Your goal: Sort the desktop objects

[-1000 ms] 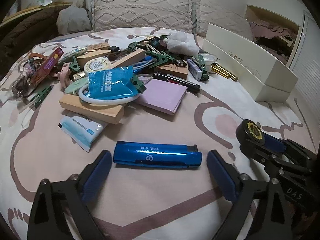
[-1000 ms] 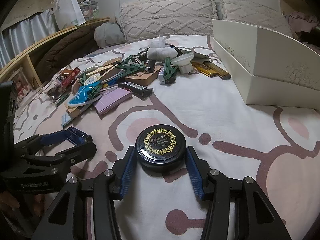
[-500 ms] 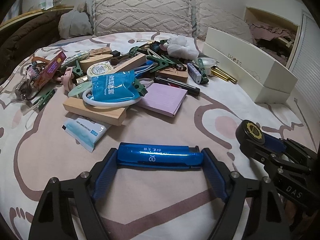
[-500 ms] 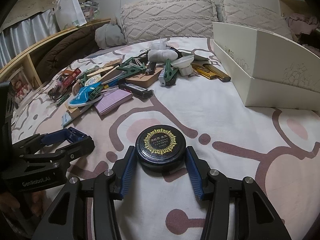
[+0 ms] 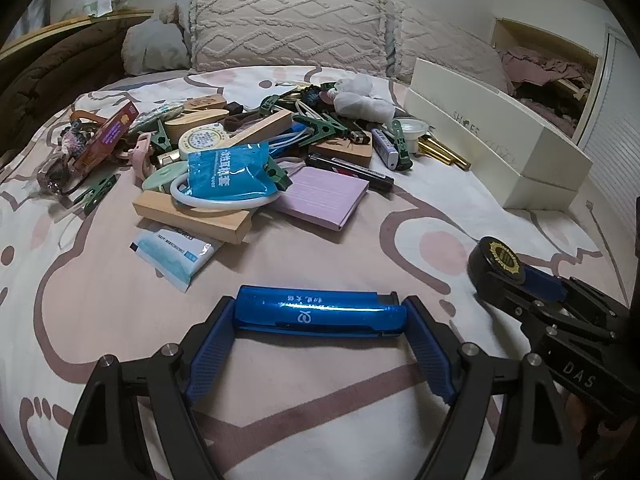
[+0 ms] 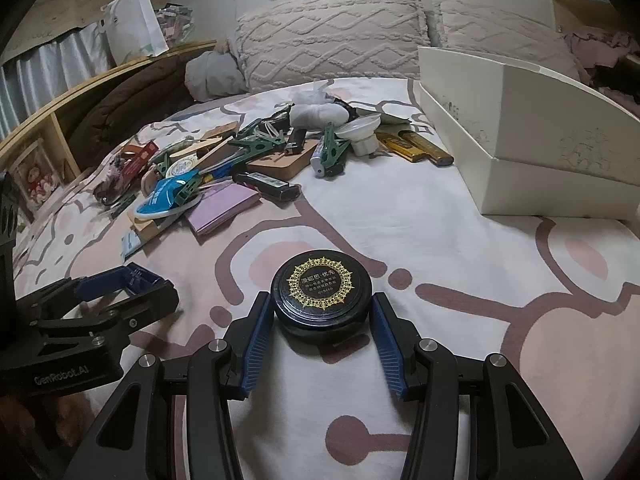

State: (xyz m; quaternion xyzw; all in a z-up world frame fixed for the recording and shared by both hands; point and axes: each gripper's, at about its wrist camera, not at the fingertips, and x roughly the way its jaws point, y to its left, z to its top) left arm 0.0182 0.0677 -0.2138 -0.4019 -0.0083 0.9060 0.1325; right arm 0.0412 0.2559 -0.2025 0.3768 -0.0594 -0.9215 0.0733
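Note:
My left gripper (image 5: 320, 314) is shut on a long blue lighter (image 5: 320, 311), gripped end to end and held just above the patterned bedsheet. My right gripper (image 6: 322, 308) is shut on a round black tin with a gold-patterned lid (image 6: 321, 292), held just above the sheet. The tin also shows at the right of the left wrist view (image 5: 498, 262). The left gripper also shows at the left of the right wrist view (image 6: 120, 286). A pile of small desktop objects (image 5: 256, 152) lies farther back.
An open cream shoe box (image 5: 492, 140) stands at the back right; it also shows in the right wrist view (image 6: 520, 128). The pile holds wooden blocks, a purple notepad (image 5: 324, 196), green clips, a blue packet (image 5: 228, 168) and lighters. Pillows (image 5: 288, 32) lie behind.
My left gripper closed from wide open onto the ends of the blue lighter and lifted it slightly. The right gripper kept hold of the black tin, hardly moving.

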